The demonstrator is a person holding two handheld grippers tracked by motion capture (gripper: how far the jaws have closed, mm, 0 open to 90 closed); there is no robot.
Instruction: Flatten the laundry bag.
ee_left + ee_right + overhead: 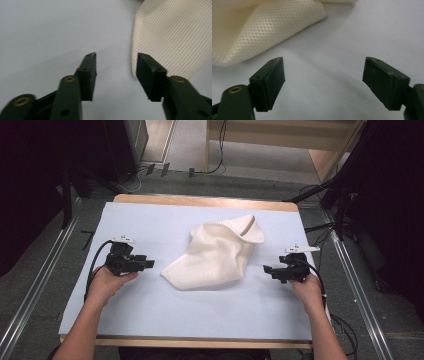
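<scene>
1. A cream mesh cloth (215,255) lies crumpled in the middle of the table (150,220), which wears a pale blue cover; a strip of wooden edge shows along the far side.
2. The cloth runs from a folded-over flap at its far right down to a blunt corner at its near left, and the weave of small holes is plain to see in both gripper views.
3. The left gripper (150,264) sits low over the table at the left, held in the person's left hand (107,285), its tip pointing right towards the cloth's near-left corner.
4. Its jaws stand apart with nothing but bare cover between them; in the left gripper view the cloth's edge (172,37) lies just beyond the right-hand jaw, near it, though I cannot tell whether it touches.
5. The right gripper (267,268) mirrors it at the right, held in the right hand (307,287), its tip pointing left at the cloth's right side.
6. Its jaws are spread wide and hold nothing; in the right gripper view the cloth (262,27) lies ahead and to the left of them, clear of both pads.
7. A black cable trails from each gripper back along the forearm.
</scene>
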